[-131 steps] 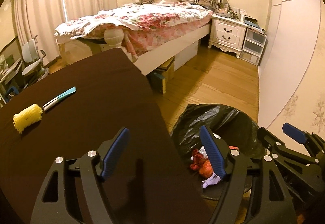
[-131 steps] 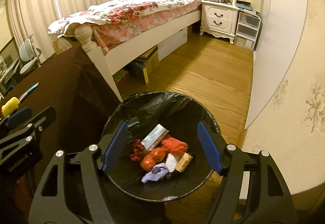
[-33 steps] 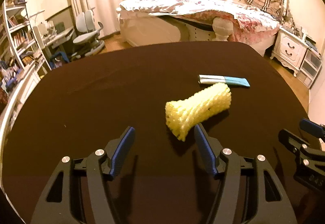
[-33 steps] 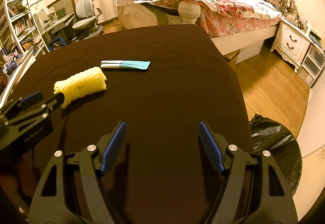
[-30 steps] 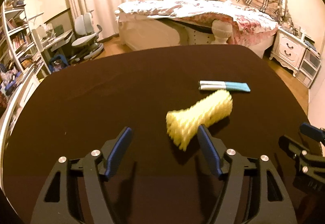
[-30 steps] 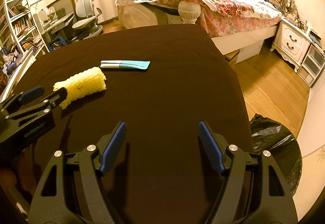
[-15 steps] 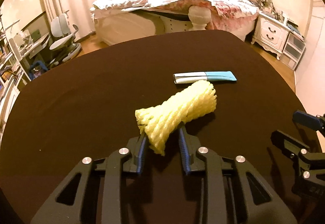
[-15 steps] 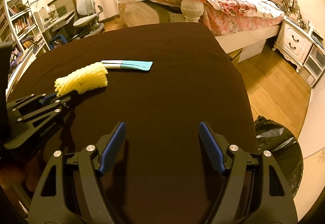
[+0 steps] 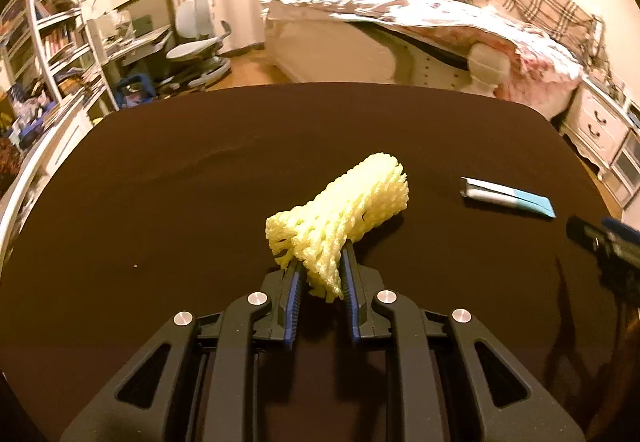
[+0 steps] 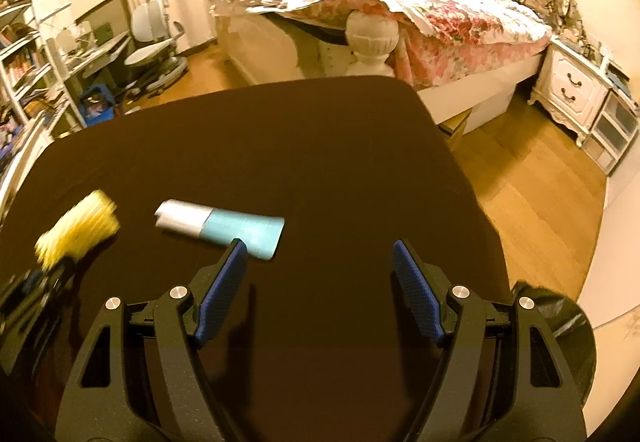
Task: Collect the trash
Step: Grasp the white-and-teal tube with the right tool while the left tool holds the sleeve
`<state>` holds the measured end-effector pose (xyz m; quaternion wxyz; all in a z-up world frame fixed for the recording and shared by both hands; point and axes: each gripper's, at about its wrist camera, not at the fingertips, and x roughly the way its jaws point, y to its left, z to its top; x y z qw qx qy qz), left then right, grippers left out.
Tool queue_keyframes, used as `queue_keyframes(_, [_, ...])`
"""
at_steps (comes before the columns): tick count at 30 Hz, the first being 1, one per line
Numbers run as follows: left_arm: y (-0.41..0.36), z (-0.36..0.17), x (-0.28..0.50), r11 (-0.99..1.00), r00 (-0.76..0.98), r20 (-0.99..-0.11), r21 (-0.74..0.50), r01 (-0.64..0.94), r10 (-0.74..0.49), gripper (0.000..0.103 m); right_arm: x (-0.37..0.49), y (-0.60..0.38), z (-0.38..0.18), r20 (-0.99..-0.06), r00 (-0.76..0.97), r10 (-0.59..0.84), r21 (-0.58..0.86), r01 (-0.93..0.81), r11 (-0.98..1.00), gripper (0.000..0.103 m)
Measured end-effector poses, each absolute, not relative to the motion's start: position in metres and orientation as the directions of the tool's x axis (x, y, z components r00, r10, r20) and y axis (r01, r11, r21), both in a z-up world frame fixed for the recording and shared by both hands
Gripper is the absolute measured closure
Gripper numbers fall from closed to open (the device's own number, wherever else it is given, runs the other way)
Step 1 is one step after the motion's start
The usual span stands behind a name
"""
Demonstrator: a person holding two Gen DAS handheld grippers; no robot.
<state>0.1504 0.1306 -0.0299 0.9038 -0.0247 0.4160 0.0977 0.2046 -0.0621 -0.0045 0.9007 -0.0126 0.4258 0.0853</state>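
Note:
My left gripper (image 9: 320, 270) is shut on the near end of a yellow foam net sleeve (image 9: 344, 213) over the dark brown table (image 9: 200, 169). The sleeve also shows blurred at the left of the right wrist view (image 10: 78, 228). A white and light blue tube (image 10: 222, 228) lies flat on the table just ahead of my right gripper's left finger; it also shows at the right of the left wrist view (image 9: 508, 197). My right gripper (image 10: 320, 274) is open and empty above the table. The black-lined trash bin (image 10: 560, 326) stands on the floor off the table's right edge.
A bed with a floral cover (image 10: 400, 9) stands behind the table. A white nightstand (image 10: 572, 85) and wooden floor (image 10: 532, 177) are to the right. Office chairs (image 10: 154, 37) and bookshelves (image 9: 48, 53) are to the left.
My left gripper has closed on the yellow foam sleeve and lifted its near end. My right gripper has moved left and forward toward the tube, still open.

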Motion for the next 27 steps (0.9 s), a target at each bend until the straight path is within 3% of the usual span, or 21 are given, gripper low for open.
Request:
queue_keyframes(10, [0.135,-0.032,0.151,0.976,0.629,-0.761,0.029,-0.216,0.162,0.083,0.248,-0.059,-0.024,-0.801,0.596,0.052,-0.019,-0.113,0.993,0.025])
queue_keyframes(27, [0.147,-0.03,0.144,0.962,0.629,-0.756,0.005,-0.273,0.182,0.083,0.215,-0.025,-0.017,-0.807,0.576,0.127,-0.007,-0.225,0.974,0.025])
